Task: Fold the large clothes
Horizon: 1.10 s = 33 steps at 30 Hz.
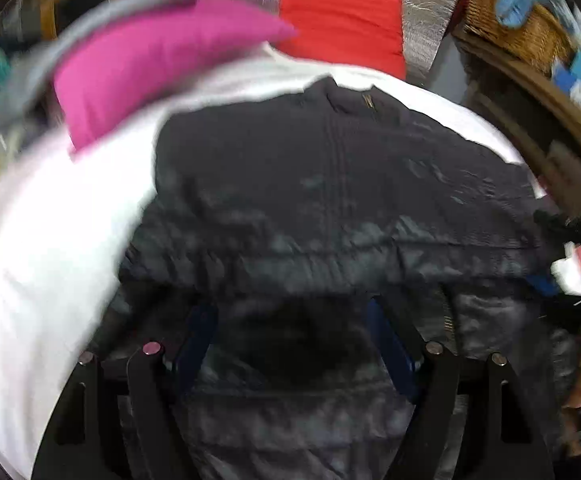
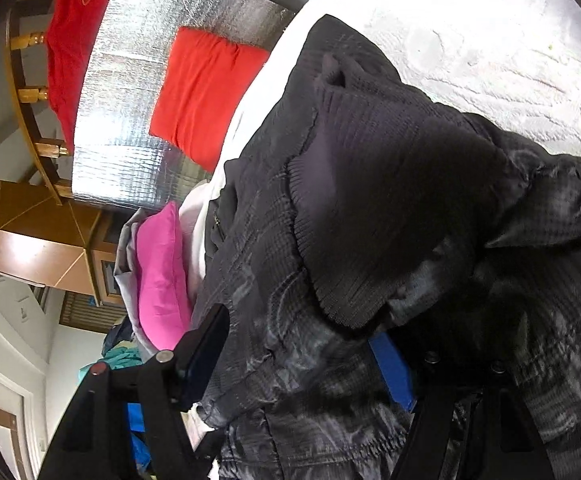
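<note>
1. While the black jacket (image 1: 330,200) lies spread on the white sheet (image 1: 50,240), the left tongs (image 1: 290,340) are apart over its hem at six o'clock.
2. Right tongs (image 2: 298,360) are apart too, jacket fabric bunched between them.
3. Pink pillow (image 1: 150,64) sits at eleven o'clock.

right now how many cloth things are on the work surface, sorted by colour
Black: 1, the black quilted jacket, spread on the white textured cover.
Pink: 1, the folded pink cloth.
Red: 1, the folded red cloth on the silver foil mat.
Grey: 1, the folded grey cloth under the pink one.
Total: 4
</note>
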### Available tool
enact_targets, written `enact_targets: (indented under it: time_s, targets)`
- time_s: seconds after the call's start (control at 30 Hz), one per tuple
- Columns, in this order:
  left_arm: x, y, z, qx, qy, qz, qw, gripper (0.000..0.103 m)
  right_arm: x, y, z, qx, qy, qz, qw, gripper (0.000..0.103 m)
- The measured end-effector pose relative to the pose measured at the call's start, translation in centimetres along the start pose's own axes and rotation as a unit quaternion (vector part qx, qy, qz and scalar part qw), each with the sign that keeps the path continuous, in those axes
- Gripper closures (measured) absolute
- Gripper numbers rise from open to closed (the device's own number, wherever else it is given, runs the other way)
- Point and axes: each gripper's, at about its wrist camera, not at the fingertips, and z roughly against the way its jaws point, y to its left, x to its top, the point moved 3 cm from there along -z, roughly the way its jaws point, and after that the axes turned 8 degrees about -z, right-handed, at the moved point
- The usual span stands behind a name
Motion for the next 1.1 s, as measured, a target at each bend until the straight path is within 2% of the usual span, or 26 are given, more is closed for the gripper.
enact_targets:
  time_s: [0.07,0.13,0.23,0.37,0.43,0.53,0.57,0.6,0.63,0.67,0.7,0.73,0.83,0.93,1.0,1.07,1.1]
  targets:
    - [-0.2,1.0,-0.4,-0.039,0.018,0.044,0.9981,0.025,-0.1,-0.2,0.6,0.004,0.01,-0.006,1.0,0.03]
    - [-0.3,2.0,-0.7,-0.055,0.027,0.08,0.9949,0.025,-0.7,-0.2,1.4,0.009,0.018,-0.005,1.0,0.03]
    - [0.0,3.9,-1.0,-0.055,0.02,0.127,0.9902,0.025,-1.8,-0.3,2.2,0.007,0.028,-0.005,1.0,0.03]
    - [0.8,5.0,-1.9,-0.053,0.019,0.149,0.9872,0.025,-2.1,-0.5,1.4,-0.004,0.033,0.002,0.999,0.03]
    - [1.0,5.3,-2.7,-0.061,0.024,0.163,0.9845,0.025,-1.3,-0.8,0.9,-0.003,0.021,-0.007,1.0,0.03]
    - [1.6,5.9,-3.1,-0.071,0.011,0.179,0.9812,0.026,0.1,-1.0,0.8,0.005,-0.013,-0.014,1.0,0.029]
    - [1.8,6.2,-3.2,-0.074,0.007,0.183,0.9803,0.026,0.5,-1.0,0.7,0.007,-0.02,-0.014,1.0,0.03]
    - [2.0,6.4,-3.3,-0.074,0.002,0.183,0.9803,0.026,0.9,-1.0,0.6,0.006,-0.03,-0.014,0.999,0.035]
    - [2.2,6.4,-3.4,-0.071,-0.003,0.18,0.9811,0.031,1.3,-1.2,0.5,0.001,-0.037,-0.013,0.999,0.049]
    - [2.5,6.5,-3.5,-0.067,-0.005,0.175,0.9824,0.036,1.5,-1.4,0.4,-0.003,-0.038,-0.014,0.999,0.055]
    - [2.8,6.5,-3.7,-0.064,-0.005,0.171,0.9832,0.047,1.7,-1.5,0.2,0.0,-0.037,-0.018,0.999,0.063]
    - [3.0,6.7,-3.8,-0.065,-0.006,0.17,0.9833,0.055,1.8,-1.5,0.4,0.004,-0.04,-0.019,0.999,0.065]
    - [3.8,6.7,-3.7,-0.078,-0.015,0.169,0.9824,0.065,1.5,0.6,1.9,0.006,-0.076,0.035,0.996,0.07]
    - [4.3,6.5,-2.7,-0.078,-0.034,0.156,0.984,0.066,1.2,2.7,3.0,-0.002,-0.103,0.092,0.99,0.07]
    - [4.0,6.5,-3.0,-0.066,-0.025,0.148,0.9864,0.066,1.3,2.3,2.4,-0.024,-0.094,0.092,0.991,0.07]
    - [3.6,6.5,-4.5,-0.055,0.012,0.147,0.9875,0.064,1.7,0.7,0.9,-0.055,-0.056,0.067,0.995,0.07]
    - [3.5,6.5,-4.9,-0.057,0.019,0.149,0.9871,0.064,1.9,0.0,0.5,-0.053,-0.042,0.043,0.997,0.067]
